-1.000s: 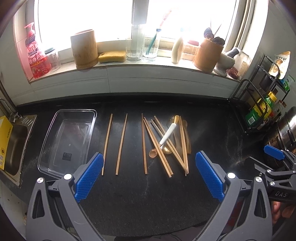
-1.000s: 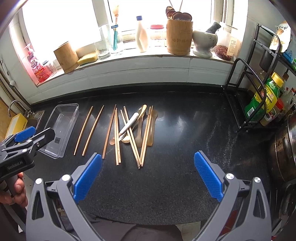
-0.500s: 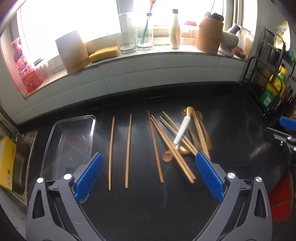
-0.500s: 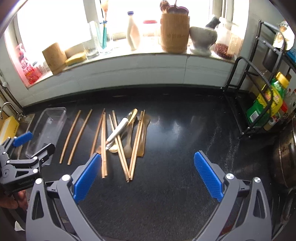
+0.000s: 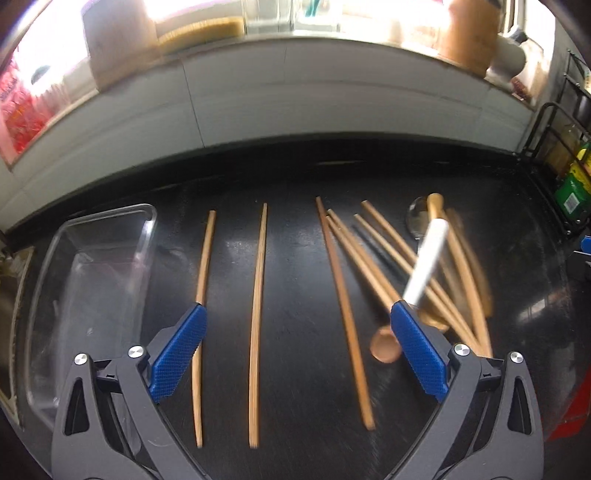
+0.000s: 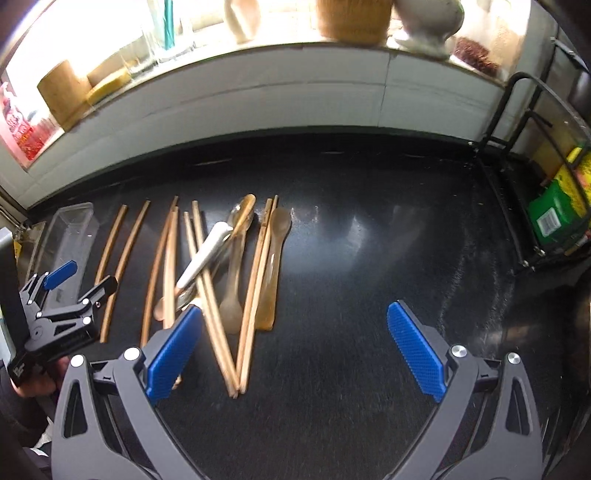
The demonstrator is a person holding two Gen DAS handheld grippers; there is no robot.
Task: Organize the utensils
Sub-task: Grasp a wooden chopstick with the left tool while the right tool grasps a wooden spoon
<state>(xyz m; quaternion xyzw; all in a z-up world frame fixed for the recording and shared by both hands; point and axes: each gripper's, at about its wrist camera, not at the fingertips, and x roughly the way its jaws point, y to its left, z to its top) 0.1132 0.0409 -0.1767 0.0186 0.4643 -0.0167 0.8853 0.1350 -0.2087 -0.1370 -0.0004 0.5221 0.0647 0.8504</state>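
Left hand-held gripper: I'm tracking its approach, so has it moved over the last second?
Yes. The left hand-held gripper came forward and down toward the wooden chopsticks; the fixed clear plastic tray looms larger.

Glossy black stone-like counter (image 6: 369, 258), matt wooden chopsticks (image 5: 257, 314), clear smooth plastic tray (image 5: 92, 229).

A home kitchen: a glossy black stone countertop (image 6: 369, 258) runs under a bright white-tiled windowsill (image 6: 258, 74) crowded with a round bamboo utensil holder (image 6: 352, 18), a grey stone mortar (image 6: 428, 22) and a yellow sponge (image 6: 107, 86), beside a black wire condiment rack (image 6: 517, 155).
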